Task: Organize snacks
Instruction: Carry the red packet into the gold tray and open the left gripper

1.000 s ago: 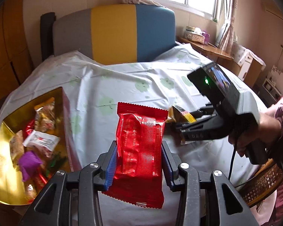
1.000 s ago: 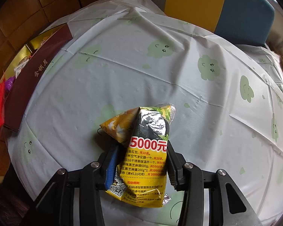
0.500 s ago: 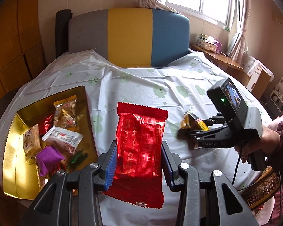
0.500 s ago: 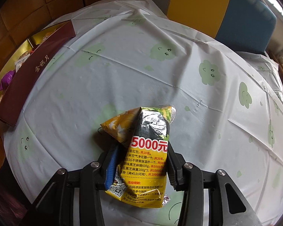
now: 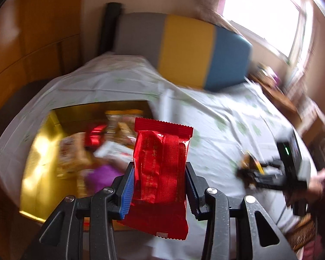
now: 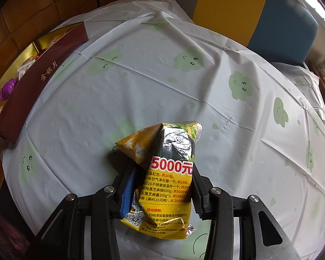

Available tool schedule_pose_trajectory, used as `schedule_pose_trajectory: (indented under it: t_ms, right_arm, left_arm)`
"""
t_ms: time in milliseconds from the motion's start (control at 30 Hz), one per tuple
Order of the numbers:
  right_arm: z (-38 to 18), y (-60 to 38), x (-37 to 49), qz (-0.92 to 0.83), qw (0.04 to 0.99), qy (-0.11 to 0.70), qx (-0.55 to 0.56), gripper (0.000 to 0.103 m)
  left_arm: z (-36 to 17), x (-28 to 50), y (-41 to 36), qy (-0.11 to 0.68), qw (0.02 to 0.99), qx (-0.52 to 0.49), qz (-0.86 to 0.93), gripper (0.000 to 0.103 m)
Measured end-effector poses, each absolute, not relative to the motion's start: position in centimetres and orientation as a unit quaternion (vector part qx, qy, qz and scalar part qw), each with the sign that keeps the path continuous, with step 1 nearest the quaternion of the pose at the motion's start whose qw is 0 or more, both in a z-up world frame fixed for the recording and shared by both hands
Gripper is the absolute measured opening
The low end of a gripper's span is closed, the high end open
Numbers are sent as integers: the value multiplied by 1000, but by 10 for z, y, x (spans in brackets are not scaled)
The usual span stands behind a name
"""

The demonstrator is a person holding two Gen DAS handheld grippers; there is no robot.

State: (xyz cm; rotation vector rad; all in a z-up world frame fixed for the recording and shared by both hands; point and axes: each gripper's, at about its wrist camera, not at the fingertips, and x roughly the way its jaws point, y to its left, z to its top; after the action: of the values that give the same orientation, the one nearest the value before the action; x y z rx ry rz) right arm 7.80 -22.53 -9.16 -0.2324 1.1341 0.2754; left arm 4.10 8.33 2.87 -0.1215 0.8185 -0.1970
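Note:
My left gripper [image 5: 159, 173] is shut on a red snack packet [image 5: 160, 164] and holds it in the air beside the right edge of the gold box [image 5: 39, 151], which holds several snacks. My right gripper [image 6: 162, 186] is shut on a yellow and black snack packet [image 6: 169, 173] just above the tablecloth [image 6: 151, 75]. The right gripper [image 5: 270, 175] with its packet also shows at the right of the left wrist view. The gold box with its dark red side [image 6: 39, 82] lies at the far left of the right wrist view.
A round table carries a white cloth with green prints [image 5: 227, 117]. A grey, yellow and blue chair back [image 5: 184, 47] stands behind the table. A wooden wall [image 5: 32, 43] is at the left. A window [image 5: 264, 10] and a cluttered side table [image 5: 277, 86] are at the right.
My left gripper has swung left with the red packet, so the gold box now lies right behind it. My right gripper has stayed nearly still with its yellow packet.

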Motion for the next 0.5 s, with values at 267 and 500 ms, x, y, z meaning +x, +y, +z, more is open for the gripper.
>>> schedule_pose_trajectory:
  t_ms: [267, 500]
  right_arm:
    - [-91, -224, 78, 129, 828, 534, -113, 46]
    - [-91, -225, 79, 129, 828, 534, -112, 46]
  left_arm:
    - [30, 46, 205, 395, 902, -172, 12, 43]
    - [-2, 55, 229, 430, 880, -198, 28, 43]
